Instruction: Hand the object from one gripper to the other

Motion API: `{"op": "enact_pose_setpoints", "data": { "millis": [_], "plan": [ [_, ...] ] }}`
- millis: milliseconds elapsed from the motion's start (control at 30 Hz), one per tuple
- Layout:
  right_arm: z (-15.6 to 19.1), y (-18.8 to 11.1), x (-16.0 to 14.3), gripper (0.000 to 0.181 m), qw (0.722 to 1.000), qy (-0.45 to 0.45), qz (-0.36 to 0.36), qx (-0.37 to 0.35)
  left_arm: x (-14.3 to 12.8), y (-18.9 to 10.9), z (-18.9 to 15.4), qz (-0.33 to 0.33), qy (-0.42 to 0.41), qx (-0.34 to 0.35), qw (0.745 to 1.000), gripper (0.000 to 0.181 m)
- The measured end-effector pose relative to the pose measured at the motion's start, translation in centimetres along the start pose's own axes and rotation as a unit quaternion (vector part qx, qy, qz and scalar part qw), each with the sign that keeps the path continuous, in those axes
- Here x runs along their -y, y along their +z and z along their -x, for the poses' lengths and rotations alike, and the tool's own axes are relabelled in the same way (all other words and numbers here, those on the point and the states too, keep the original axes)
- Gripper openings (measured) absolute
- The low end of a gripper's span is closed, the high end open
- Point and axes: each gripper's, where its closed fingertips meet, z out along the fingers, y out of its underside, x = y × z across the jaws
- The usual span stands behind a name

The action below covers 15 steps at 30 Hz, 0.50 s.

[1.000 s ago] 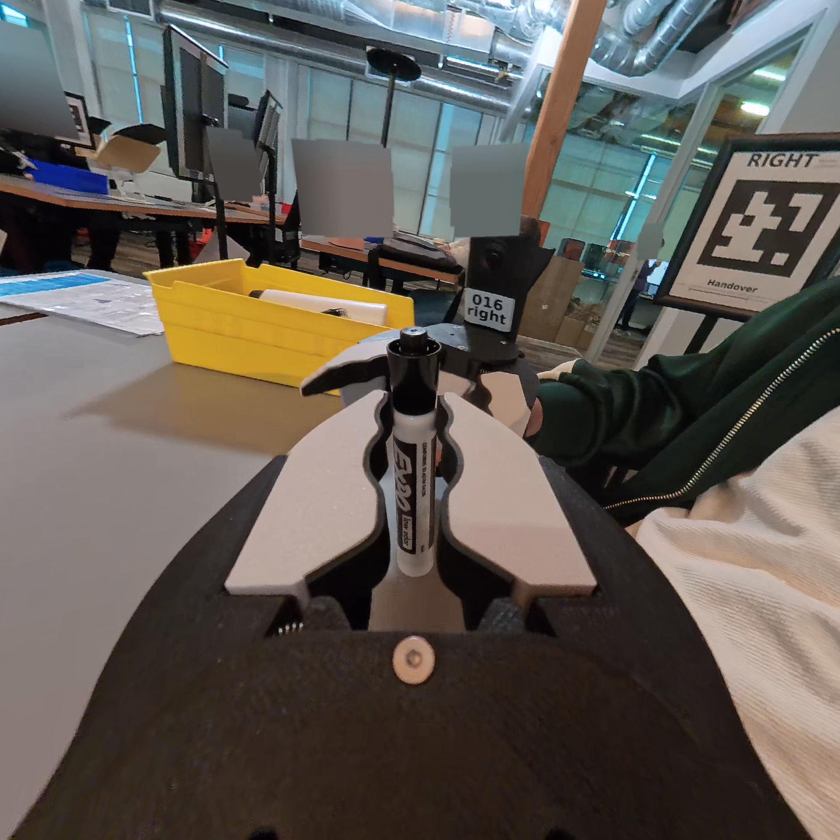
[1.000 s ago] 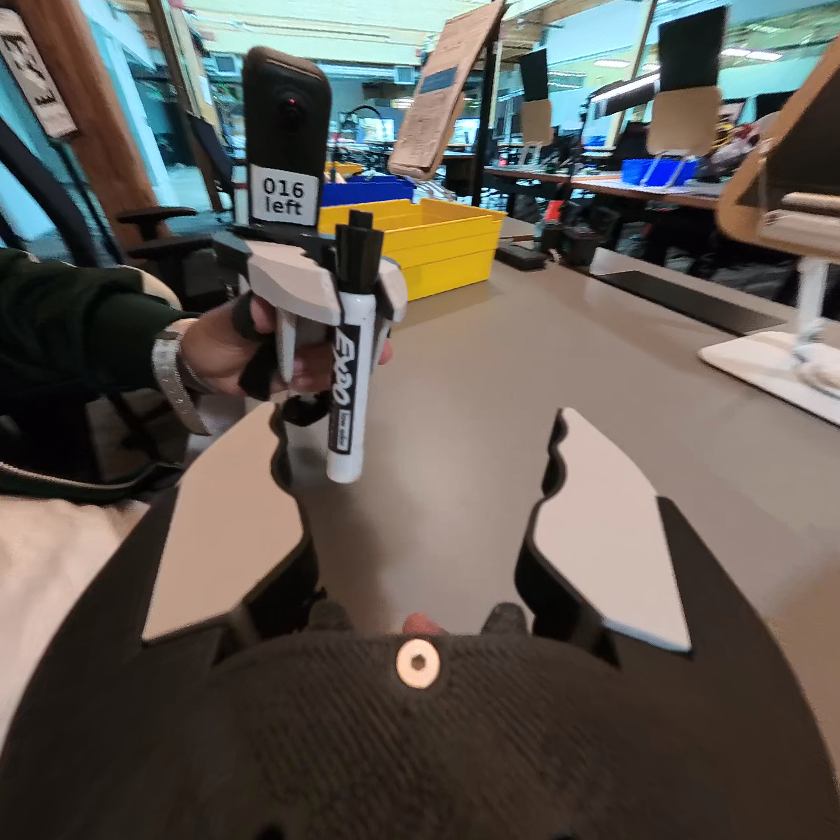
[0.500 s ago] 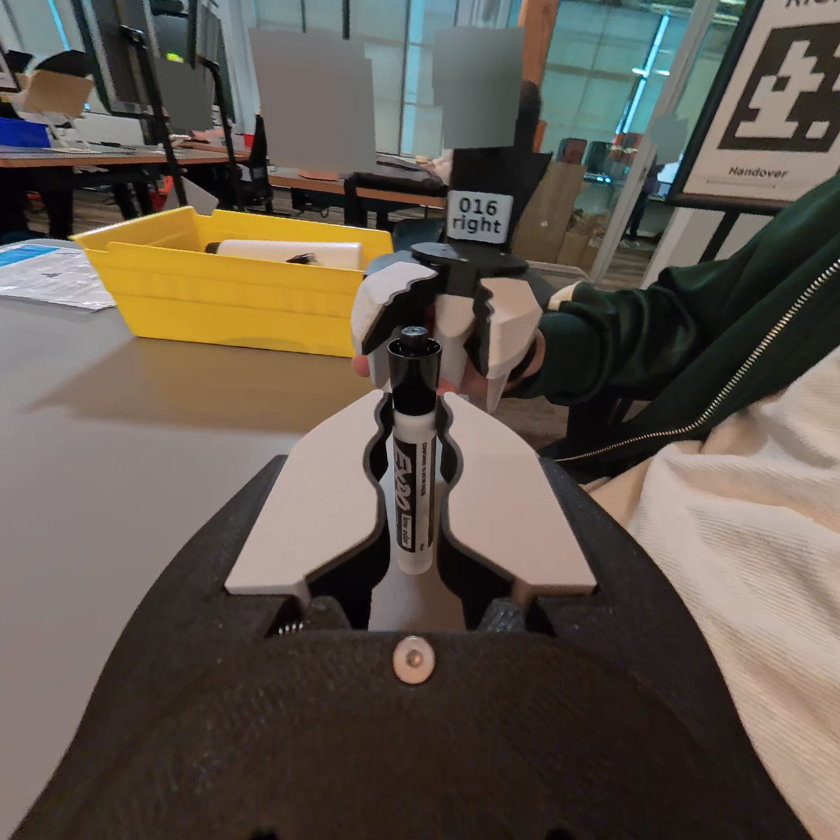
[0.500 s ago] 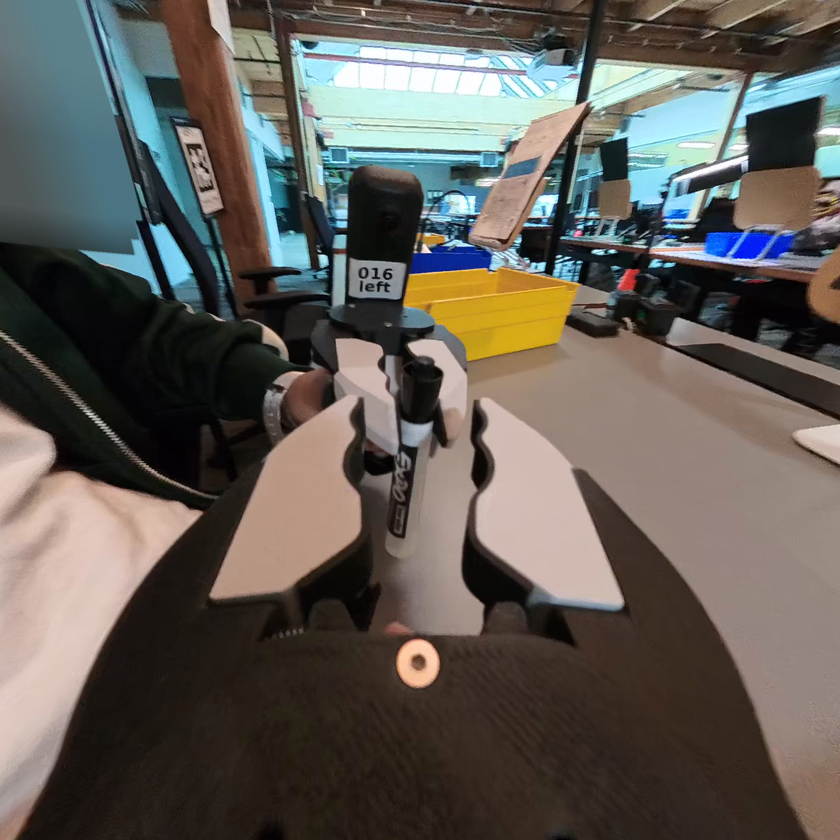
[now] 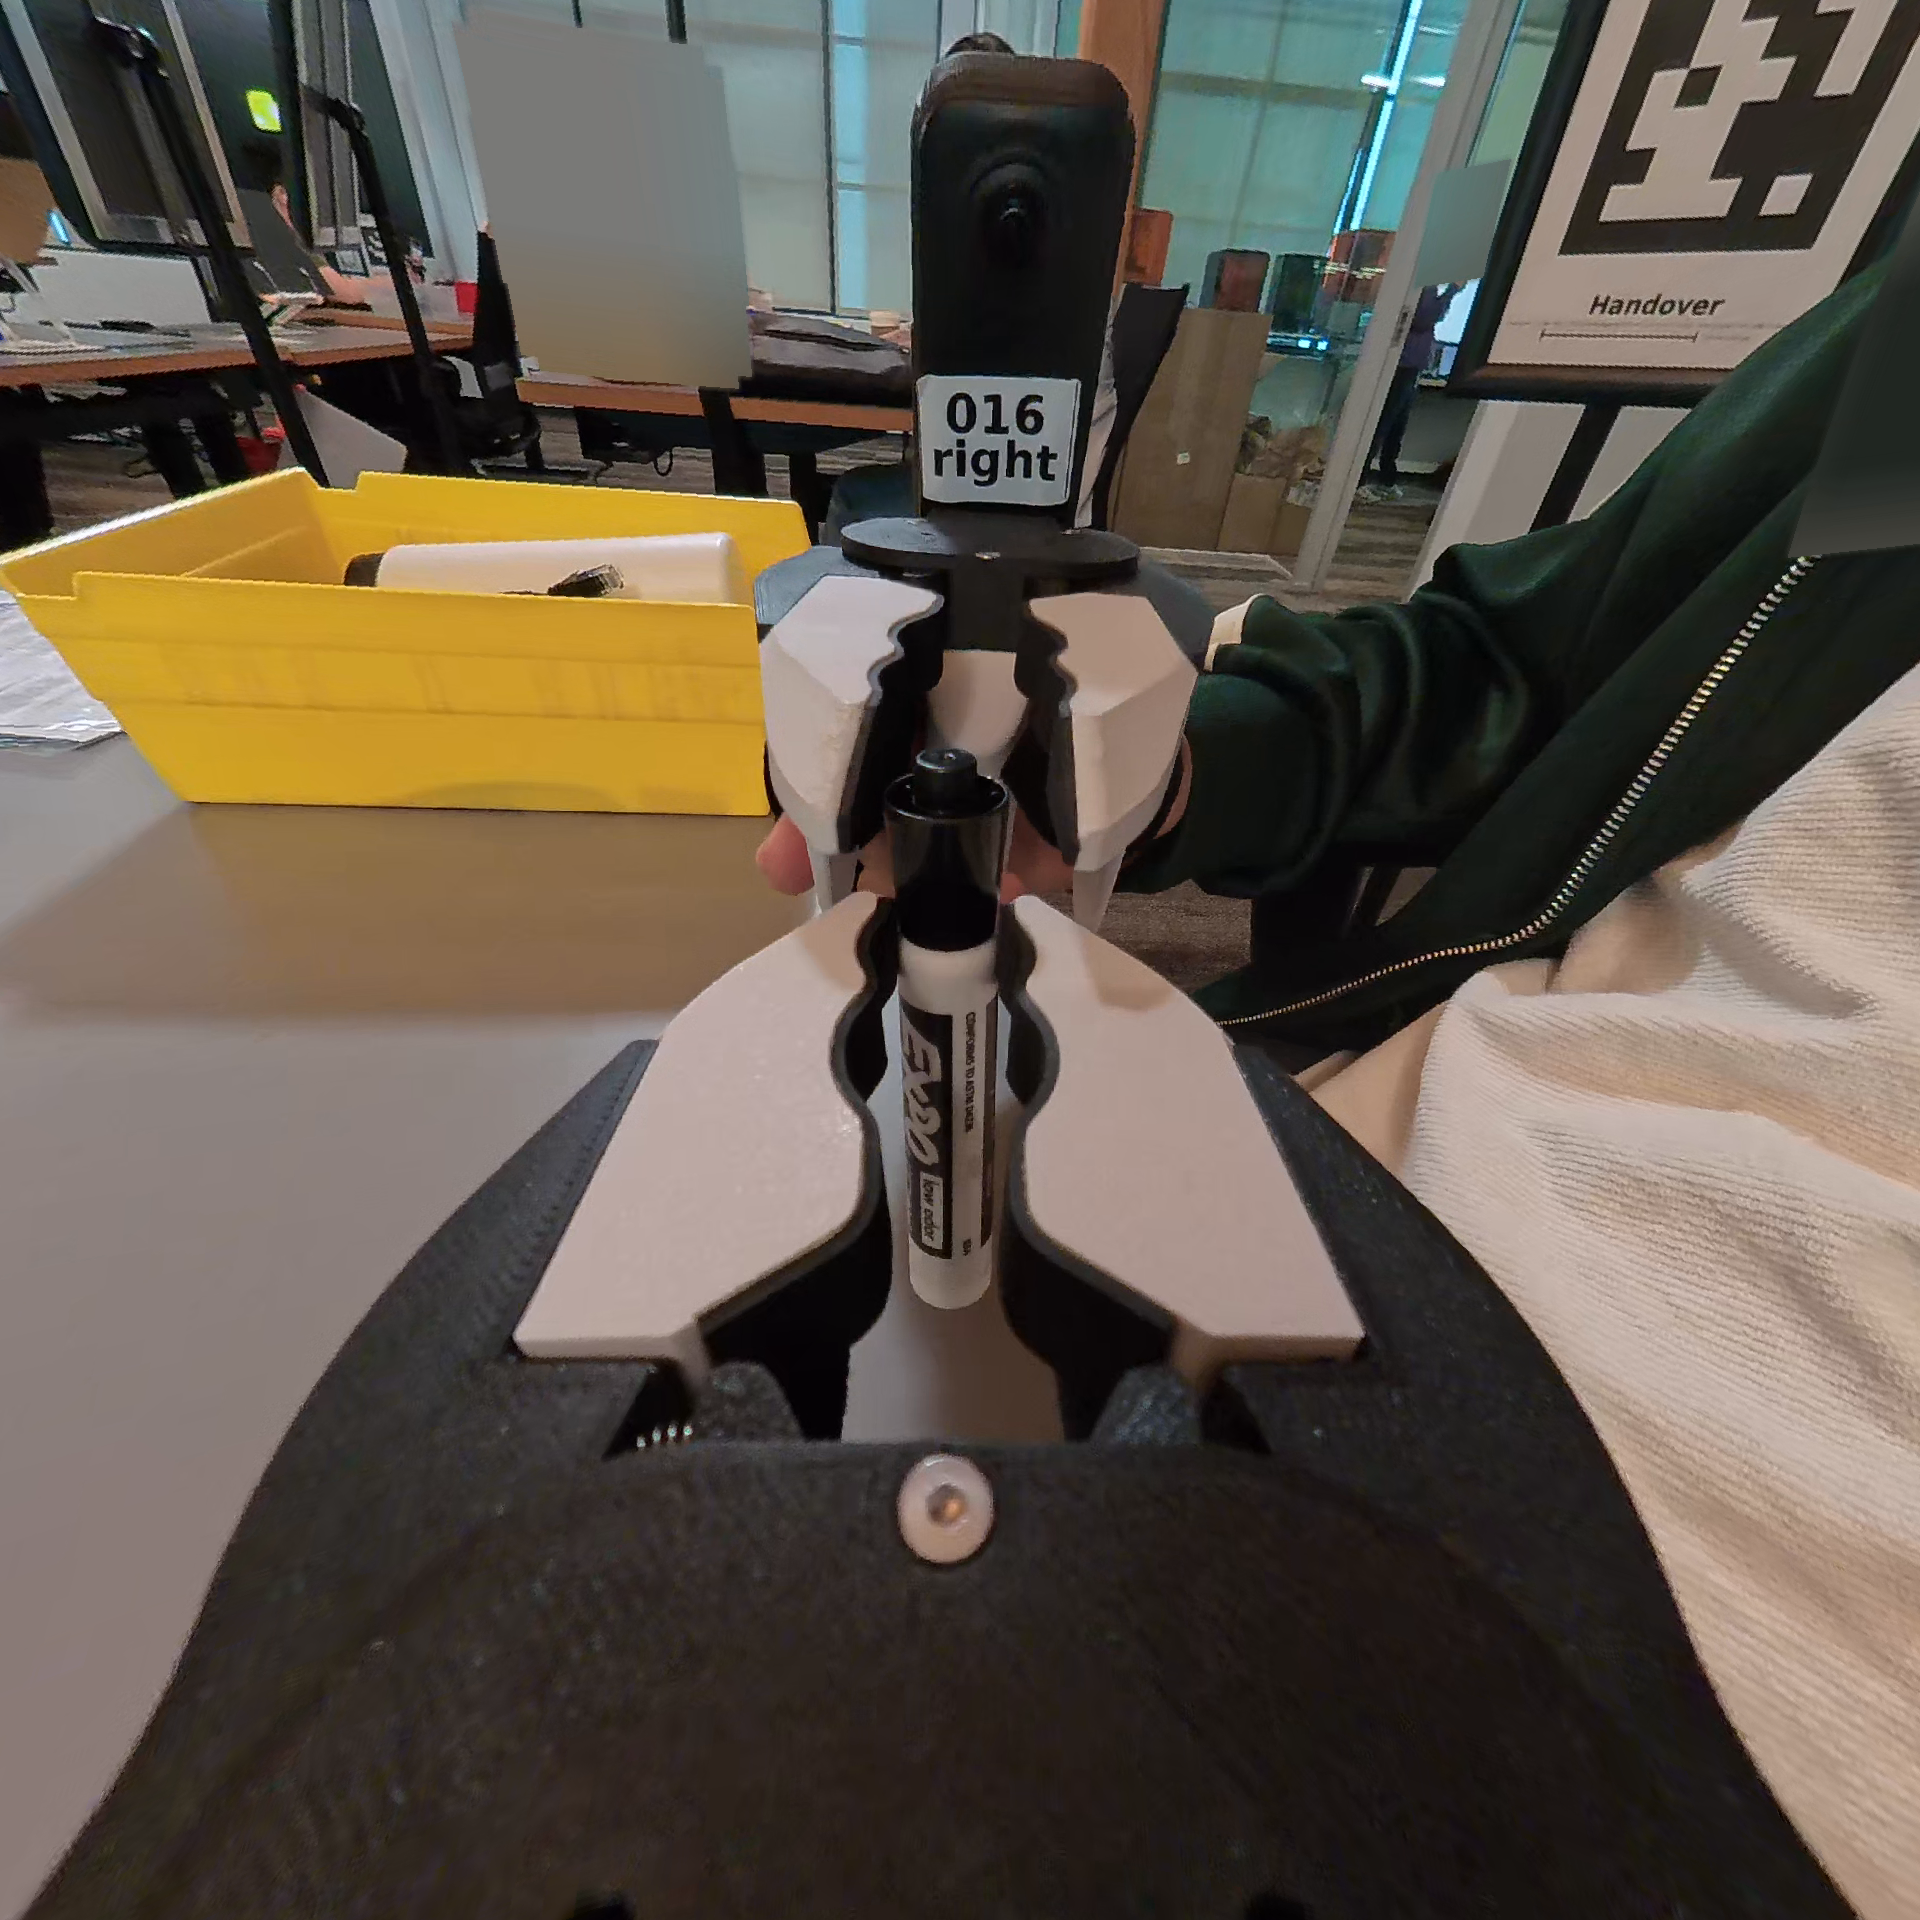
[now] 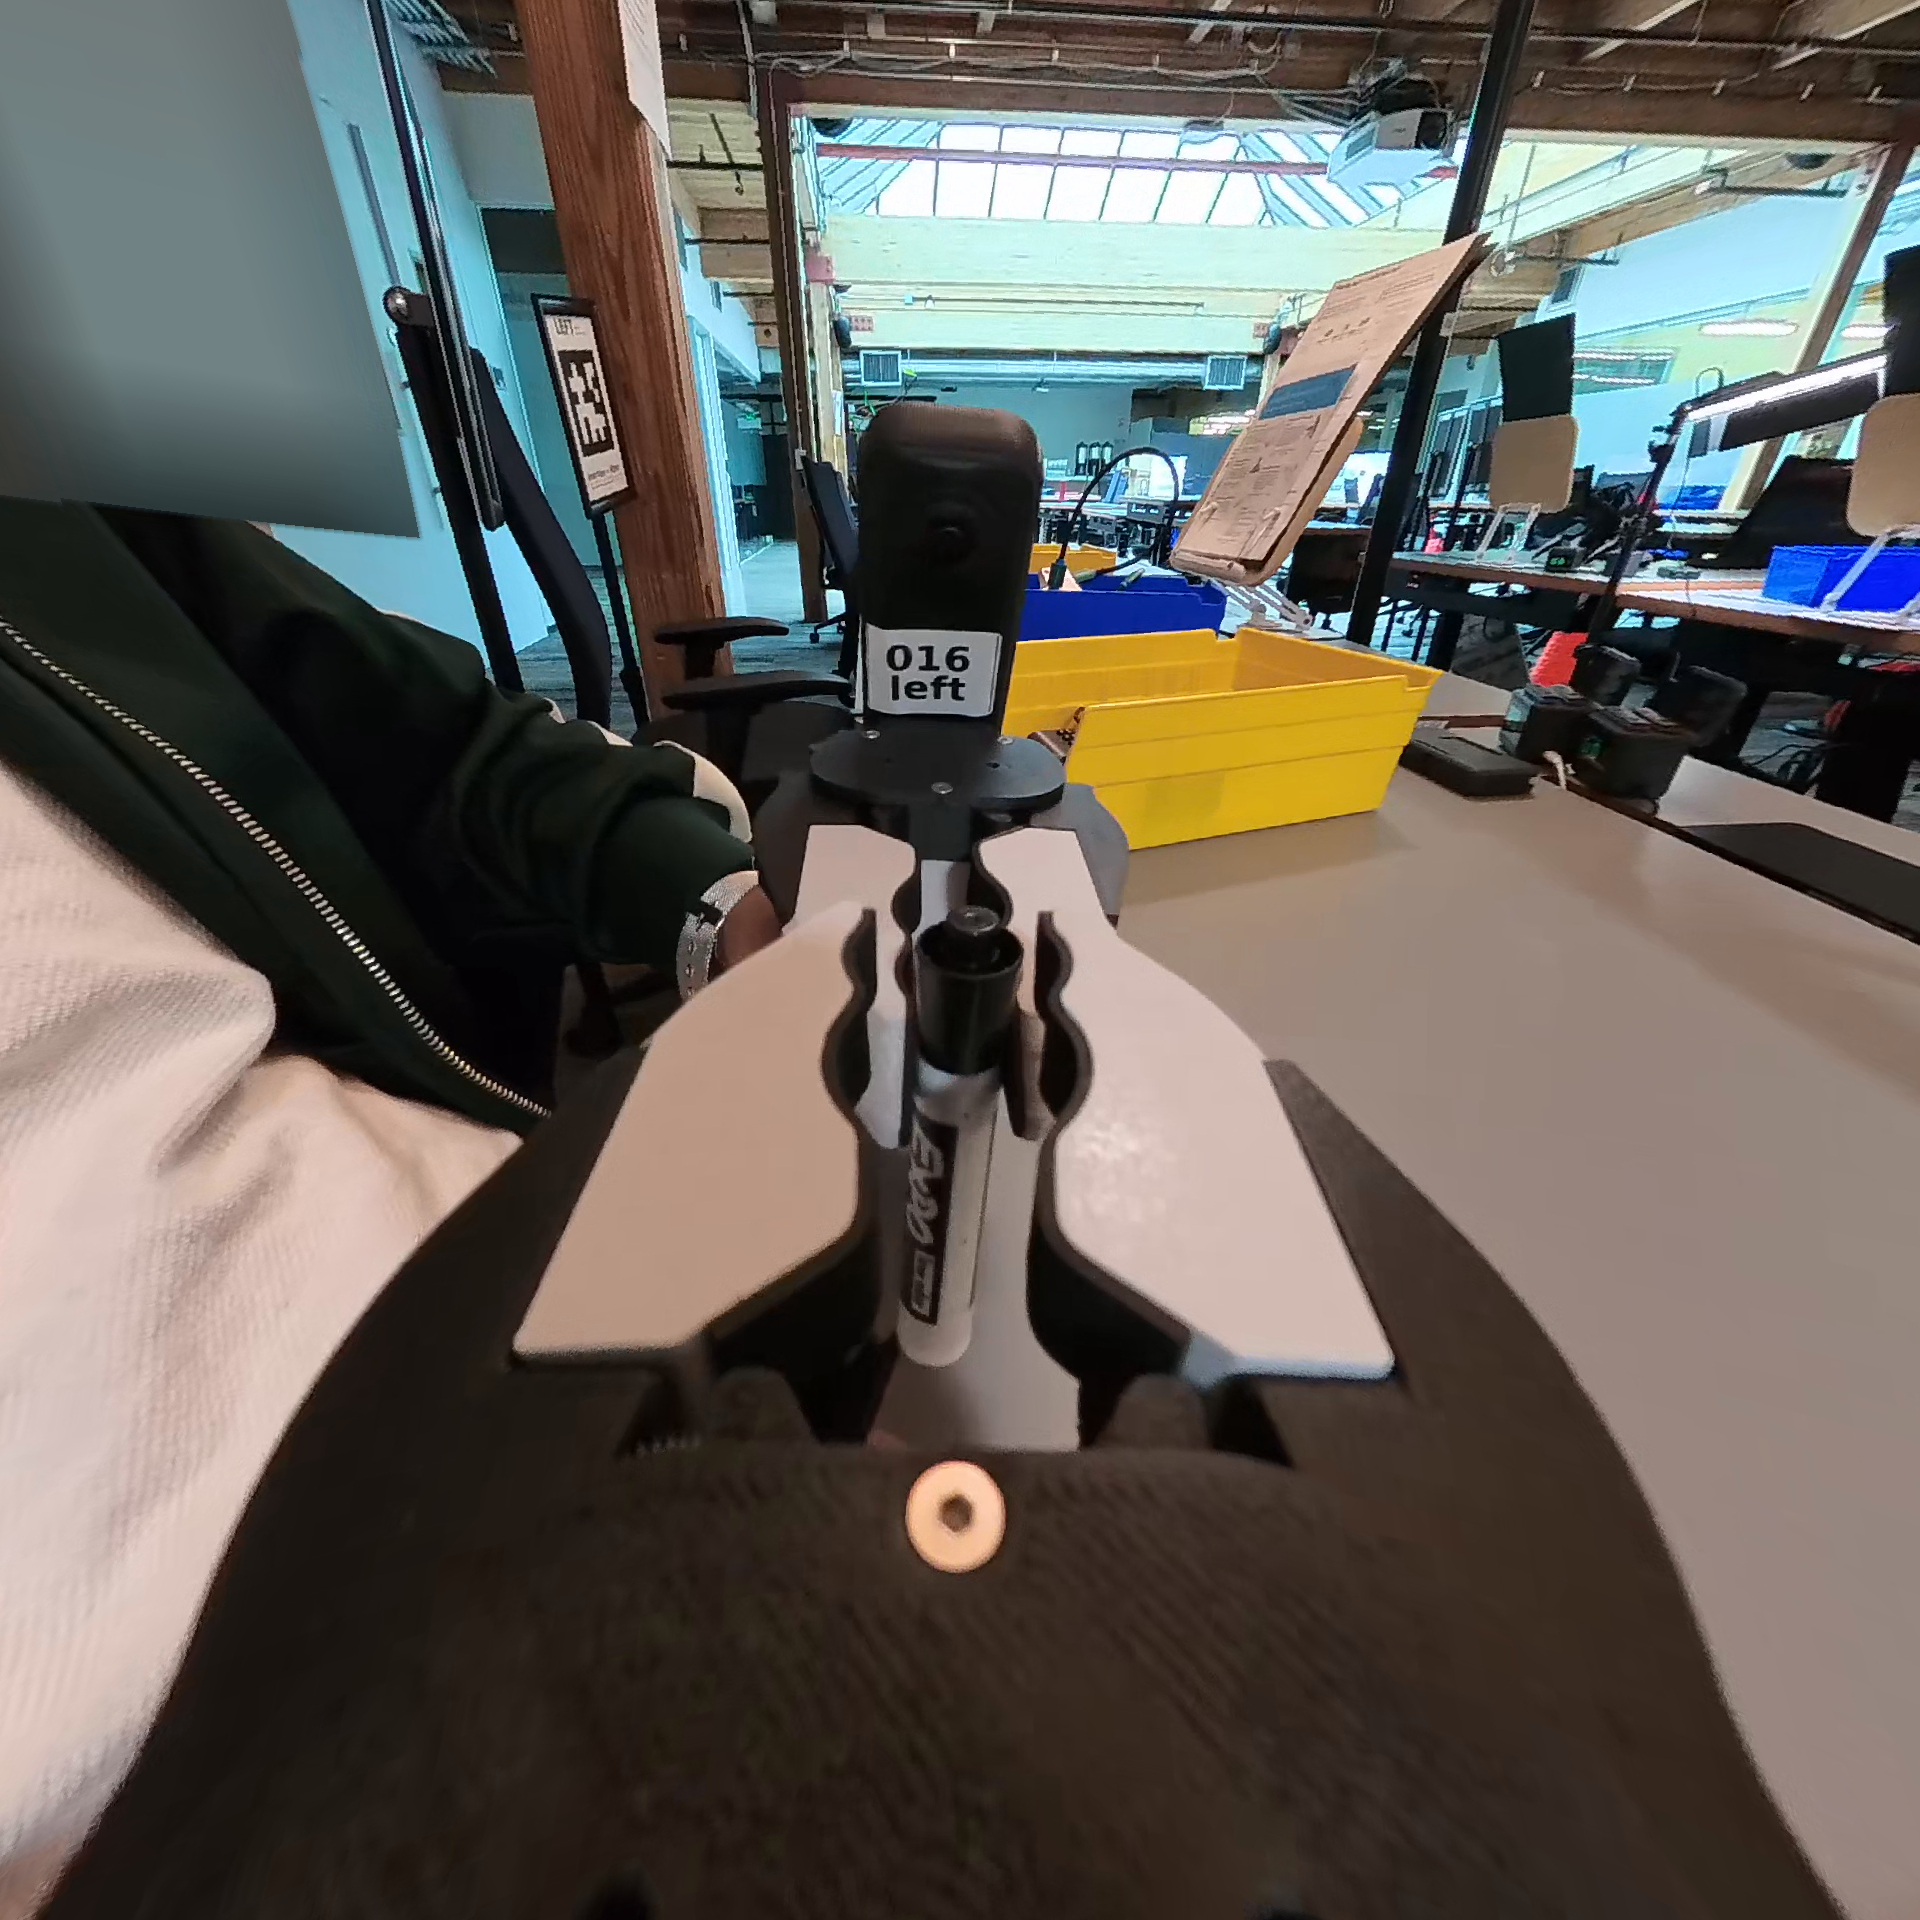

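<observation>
The marker (image 5: 943,1039) stands nearly upright above the desk (image 5: 312,1039), cap up, pinched at its upper barrel between the tips of the left tool (image 5: 943,925). The right tool (image 6: 956,961) faces it head-on from the opposite side, and in the right wrist view the marker (image 6: 951,1122) sits inside the gap between its two fingers (image 6: 727,1164), with a sliver of space showing on each side; that tool is partly spread and, as far as I can judge, not yet pinching. So the marker's long axis runs across both tools' closing direction, which suits a squeeze from the sides. Both tools seem to sit at nearly the same height on the marker, near the cap, so the coming grip probably needs a spot just clear of the left fingertips. The marker is a smooth, hard plastic cylinder, white barrel with a glossy black cap, likely slippery. The fingers are flat, matte white plates with wavy black inner edges that can cradle a round body. The desk is plain grey; a yellow bin (image 5: 416,686) sits behind.
</observation>
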Motion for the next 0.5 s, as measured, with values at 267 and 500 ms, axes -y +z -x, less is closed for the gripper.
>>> {"op": "enact_pose_setpoints", "data": {
  "millis": [267,500],
  "plan": [
    [-0.17,-0.48,0.9,0.019,1.0,-0.001,-0.024,-0.008,-0.18,0.06,0.07,0.004,0.0,0.001,1.0,0.019],
    [-0.13,-0.34,0.44,0.009,1.0,-0.001,-0.01,-0.007,-0.2,0.14,-0.09,0.006,0.008,0.0,1.0,0.019]
  ]
}}
